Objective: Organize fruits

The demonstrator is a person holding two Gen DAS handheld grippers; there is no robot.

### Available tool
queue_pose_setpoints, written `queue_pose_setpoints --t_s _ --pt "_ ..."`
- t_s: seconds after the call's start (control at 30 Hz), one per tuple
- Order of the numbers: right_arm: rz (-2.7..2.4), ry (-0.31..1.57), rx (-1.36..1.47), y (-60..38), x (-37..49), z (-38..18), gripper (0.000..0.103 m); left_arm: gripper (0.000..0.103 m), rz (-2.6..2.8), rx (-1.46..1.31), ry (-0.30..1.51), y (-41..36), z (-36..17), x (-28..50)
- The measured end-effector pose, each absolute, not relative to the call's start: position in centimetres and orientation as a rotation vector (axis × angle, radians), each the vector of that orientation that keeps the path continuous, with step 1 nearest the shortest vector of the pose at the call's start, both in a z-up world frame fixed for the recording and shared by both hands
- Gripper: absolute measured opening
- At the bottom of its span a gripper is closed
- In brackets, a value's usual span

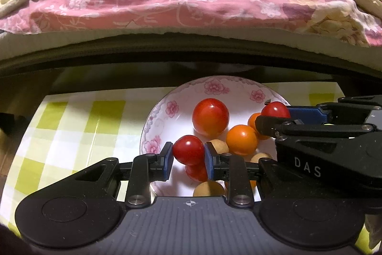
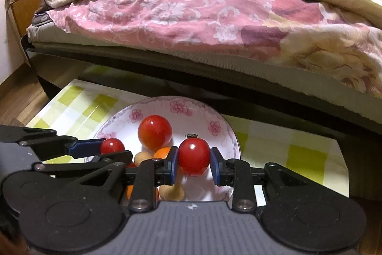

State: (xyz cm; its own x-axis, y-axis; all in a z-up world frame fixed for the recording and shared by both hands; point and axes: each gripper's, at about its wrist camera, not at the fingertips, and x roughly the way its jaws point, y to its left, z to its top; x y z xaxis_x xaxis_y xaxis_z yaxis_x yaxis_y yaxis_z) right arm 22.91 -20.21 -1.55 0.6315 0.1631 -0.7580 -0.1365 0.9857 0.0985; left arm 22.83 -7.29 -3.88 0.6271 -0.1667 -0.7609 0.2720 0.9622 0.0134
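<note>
A white flowered plate (image 1: 157,116) (image 2: 222,133) on a green-checked table holds a large red tomato (image 1: 210,116) (image 2: 154,132), orange fruits (image 1: 241,139) and pale round fruits (image 1: 217,145). My left gripper (image 1: 188,157) is shut on a small red tomato (image 1: 188,150) above the plate's near side; it also shows in the right wrist view (image 2: 112,146). My right gripper (image 2: 193,165) is shut on a red tomato (image 2: 193,155) with a stem, over the plate's right part; it also shows in the left wrist view (image 1: 275,110).
The table (image 1: 78,130) (image 2: 286,154) has a green and white checked cover. A bed with a pink flowered blanket (image 2: 191,13) stands right behind the table, its dark frame close to the plate's far rim. Wooden floor (image 2: 16,97) lies to the left.
</note>
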Motion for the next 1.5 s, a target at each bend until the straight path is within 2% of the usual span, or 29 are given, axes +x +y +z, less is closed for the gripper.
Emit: queue_pose_setpoints --t_s 0.67,0.73,0.77,1.2,1.5 --pt "0.171 0.850 0.093 -20.6 23.1 -0.5 0.033 0.048 -0.227 0.090 0.846 -6.5 -2.9 23.4" --pt "0.174 0.845 0.118 -20.9 23.1 -0.3 0.033 0.070 -0.242 0.084 0.841 -6.4 -2.6 23.2" --pt "0.186 0.839 0.135 -21.0 23.0 -0.2 0.034 0.072 -0.247 0.083 0.832 -6.5 -2.4 23.0" --pt "0.182 0.792 0.161 -21.7 22.0 2.7 0.034 0.073 -0.215 0.109 0.806 -6.2 -0.6 21.4" --pt "0.122 0.850 0.154 -22.8 19.3 3.1 0.034 0.085 -0.176 0.134 0.771 -6.3 0.9 18.3"
